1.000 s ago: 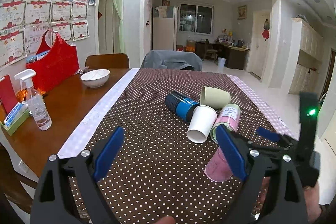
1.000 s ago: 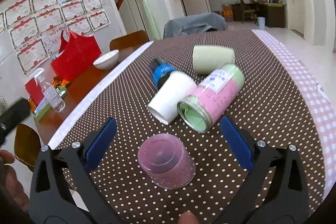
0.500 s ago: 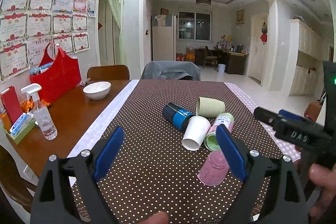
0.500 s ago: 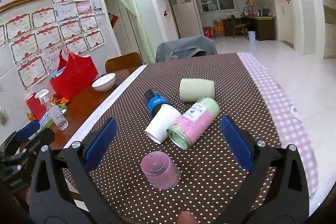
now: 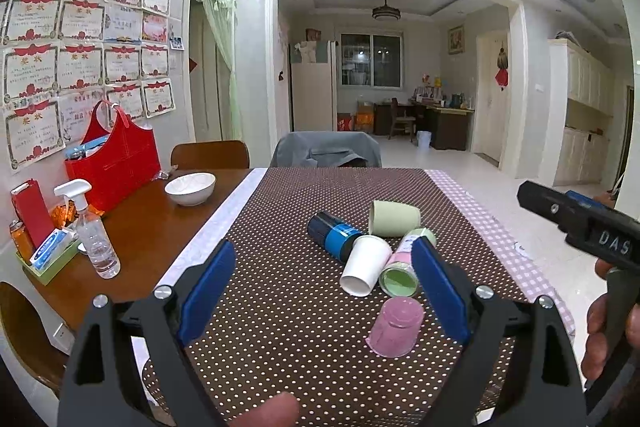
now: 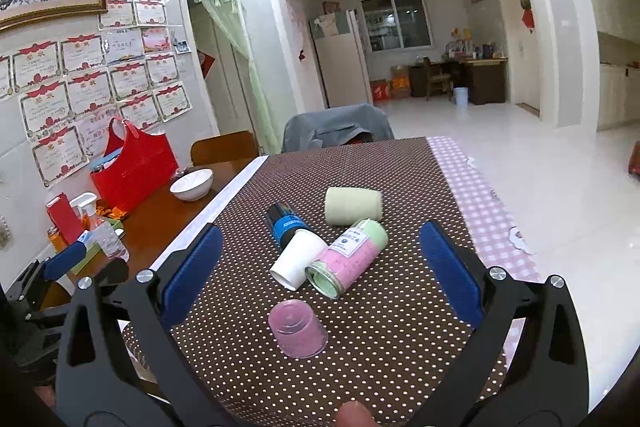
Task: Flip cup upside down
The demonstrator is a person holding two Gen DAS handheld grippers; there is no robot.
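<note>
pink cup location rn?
The pink cup stands upside down on the dotted tablecloth, low centre in the right wrist view. It is the item nearest the cameras, just in front of the white cup and the pink-green can.

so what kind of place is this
Most likely a family home's dining area: a dining table under a dotted cloth, award certificates covering the wall, and a fridge in the room beyond.

Pink cup (image 6: 297, 327) near side open; white cup (image 6: 298, 259), canister (image 6: 347, 258) behind.
</note>
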